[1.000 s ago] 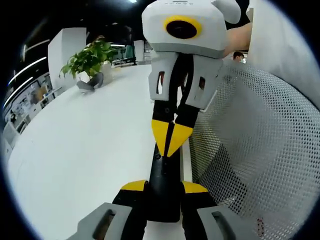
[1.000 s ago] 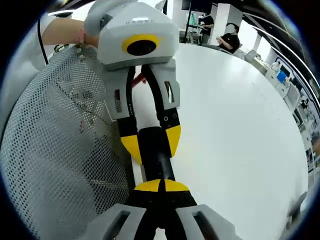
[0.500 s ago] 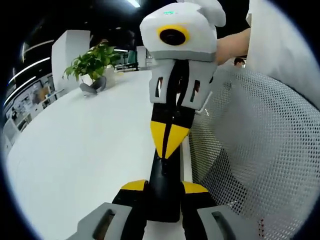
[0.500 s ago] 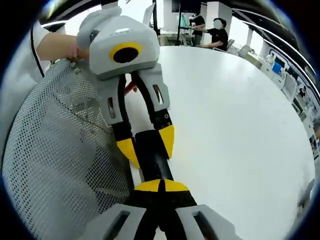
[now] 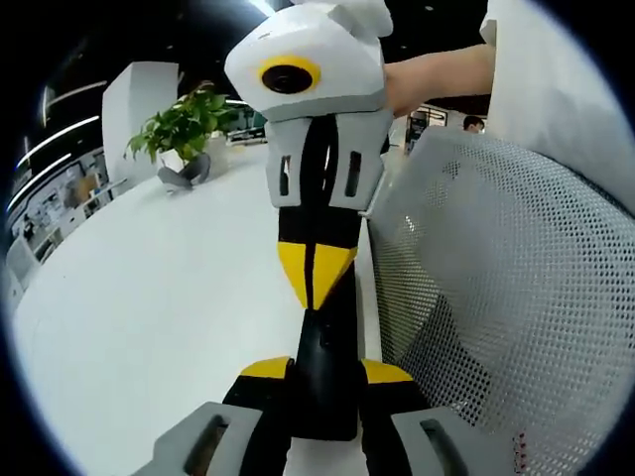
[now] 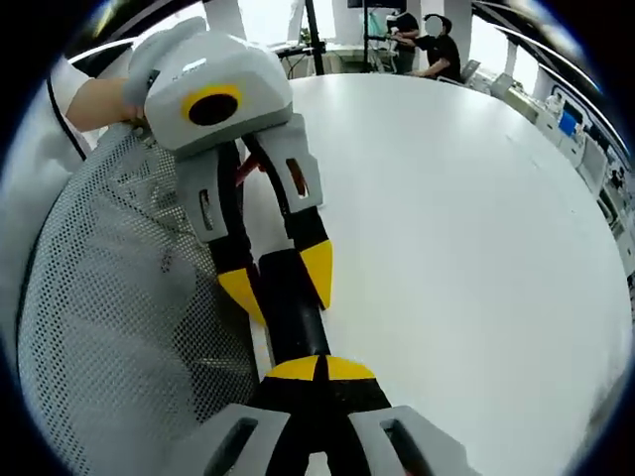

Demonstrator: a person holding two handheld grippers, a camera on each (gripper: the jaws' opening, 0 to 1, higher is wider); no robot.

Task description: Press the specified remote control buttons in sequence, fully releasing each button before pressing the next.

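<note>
Item, black remote control (image 5: 325,372): a long slim bar held above the white table (image 5: 159,297), near its edge, with a white mesh chair back (image 5: 496,297) just beside it. Left gripper (image 5: 325,377): yellow-tipped jaws set narrow and clamped on either side of the near end of the remote control, as seen in the left gripper view; in the right gripper view the same gripper (image 6: 278,288) enters from the upper left, its yellow tips straddling the far end of the bar. Right gripper (image 6: 319,369): jaws brought together, yellow tips meeting over the top of the remote control (image 6: 293,317); in the left gripper view it (image 5: 314,273) reaches down from above, its closed yellow point touching the upper face of the bar. A person's hand (image 5: 432,79) grips the right gripper from behind. Background: potted green plant (image 5: 179,124) at the far side of the table; seated people (image 6: 427,45) beyond the table (image 6: 466,218) in the right gripper view. Buttons on the remote cannot be made out.
</note>
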